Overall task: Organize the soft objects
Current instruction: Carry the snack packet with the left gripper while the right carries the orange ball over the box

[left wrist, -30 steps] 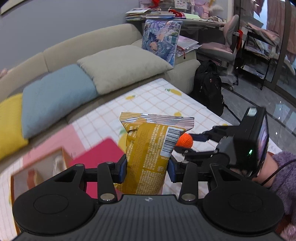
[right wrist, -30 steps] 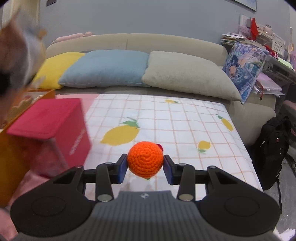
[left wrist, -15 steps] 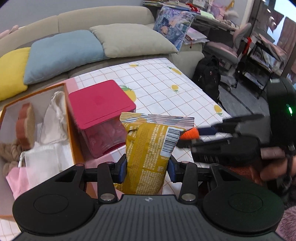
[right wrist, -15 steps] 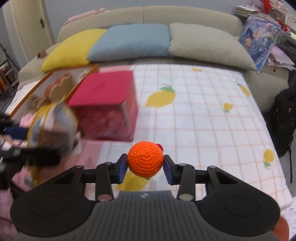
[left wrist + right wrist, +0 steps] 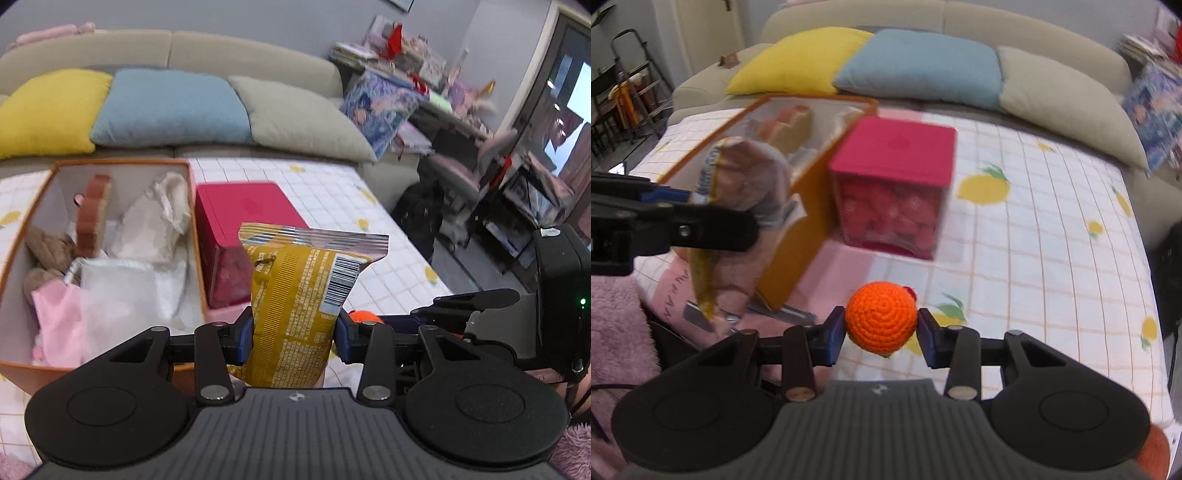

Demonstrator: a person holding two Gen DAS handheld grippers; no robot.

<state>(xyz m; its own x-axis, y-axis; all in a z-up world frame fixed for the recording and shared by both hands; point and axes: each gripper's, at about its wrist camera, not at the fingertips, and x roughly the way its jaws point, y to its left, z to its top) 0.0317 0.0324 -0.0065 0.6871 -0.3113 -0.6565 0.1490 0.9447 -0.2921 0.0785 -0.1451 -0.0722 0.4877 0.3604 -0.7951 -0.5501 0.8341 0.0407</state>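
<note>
My left gripper (image 5: 293,338) is shut on a yellow snack bag (image 5: 299,302) with a barcode, held upright in front of the orange box (image 5: 110,164). That box holds a brown cookie-shaped plush (image 5: 94,214), white pouches (image 5: 147,221) and a pink cloth (image 5: 55,317). My right gripper (image 5: 881,338) is shut on an orange crocheted ball (image 5: 881,321) above the chequered cloth. In the right wrist view the snack bag (image 5: 738,206) and the left gripper (image 5: 665,218) appear at the left, beside the orange box (image 5: 790,236). The right gripper (image 5: 461,314) shows at the right in the left wrist view.
A red-lidded box (image 5: 247,221) stands right of the orange box on the lemon-print tablecloth (image 5: 1052,236). Behind is a sofa with yellow (image 5: 48,110), blue (image 5: 170,107) and beige cushions (image 5: 303,118). A cluttered desk and a black backpack (image 5: 417,210) are at the right.
Both grippers have swung left towards the orange box with their loads still held. The left view has levelled out, and the box now lies open in front of it.
</note>
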